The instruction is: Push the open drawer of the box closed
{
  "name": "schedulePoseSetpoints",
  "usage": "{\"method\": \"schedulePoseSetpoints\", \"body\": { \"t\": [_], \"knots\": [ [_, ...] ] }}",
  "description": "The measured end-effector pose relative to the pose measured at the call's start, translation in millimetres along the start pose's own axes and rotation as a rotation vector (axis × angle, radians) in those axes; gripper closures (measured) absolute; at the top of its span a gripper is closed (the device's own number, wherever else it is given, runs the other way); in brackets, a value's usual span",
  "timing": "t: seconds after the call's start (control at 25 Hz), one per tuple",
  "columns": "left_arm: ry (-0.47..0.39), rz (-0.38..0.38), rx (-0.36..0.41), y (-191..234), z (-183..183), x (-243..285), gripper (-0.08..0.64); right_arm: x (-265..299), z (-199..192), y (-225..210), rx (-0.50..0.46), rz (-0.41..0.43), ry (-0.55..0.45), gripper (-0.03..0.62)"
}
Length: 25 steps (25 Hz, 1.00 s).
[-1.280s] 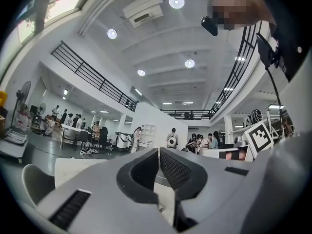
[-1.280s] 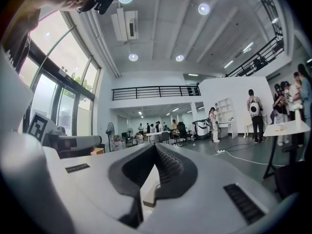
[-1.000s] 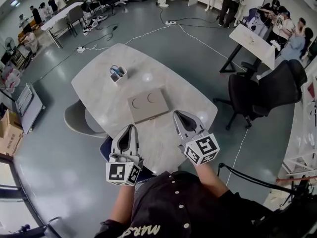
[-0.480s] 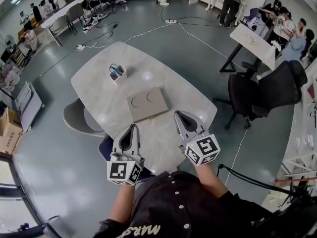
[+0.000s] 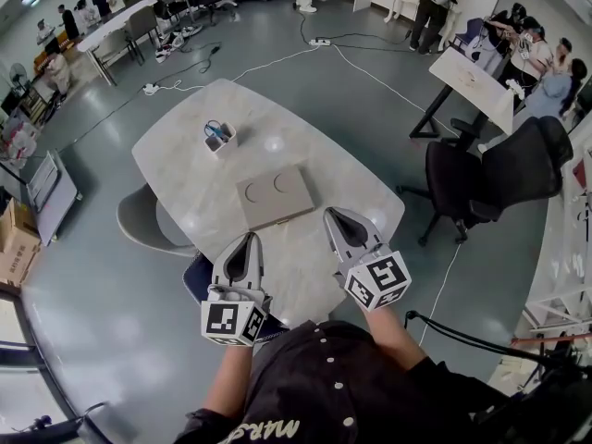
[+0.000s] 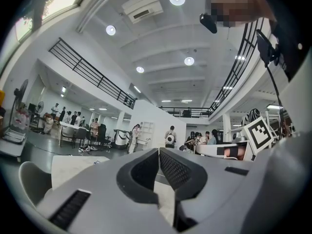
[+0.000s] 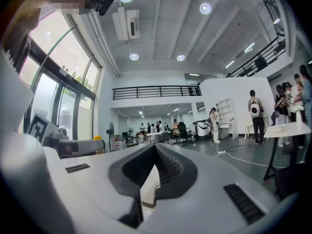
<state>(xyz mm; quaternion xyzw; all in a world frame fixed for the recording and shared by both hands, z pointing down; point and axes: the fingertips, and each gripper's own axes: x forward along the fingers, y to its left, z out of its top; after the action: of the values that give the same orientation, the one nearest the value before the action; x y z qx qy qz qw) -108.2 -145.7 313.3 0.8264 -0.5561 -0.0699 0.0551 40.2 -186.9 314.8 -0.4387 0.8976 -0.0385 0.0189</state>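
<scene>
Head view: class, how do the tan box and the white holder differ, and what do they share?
The tan box is broad and flat; the white holder is small and upright. The tan box's top shows two round marks; the white holder is open, with blue things inside. Both rest on the table.

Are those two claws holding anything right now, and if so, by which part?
Nothing is held. The left claw and the right claw are both shut with nothing between the jaws; the box lies on the table ahead of them.
</scene>
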Motion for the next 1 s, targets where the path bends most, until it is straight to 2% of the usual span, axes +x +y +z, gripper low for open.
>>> {"method": "schedulePoseSetpoints", "body": {
  "t": [1.0],
  "knots": [
    [0.005,-0.013,-0.013,5.1,-1.9,2.2,0.541,2.7,-1.3,1.1,0.014,-0.014,0.004,0.597]
  ]
}}
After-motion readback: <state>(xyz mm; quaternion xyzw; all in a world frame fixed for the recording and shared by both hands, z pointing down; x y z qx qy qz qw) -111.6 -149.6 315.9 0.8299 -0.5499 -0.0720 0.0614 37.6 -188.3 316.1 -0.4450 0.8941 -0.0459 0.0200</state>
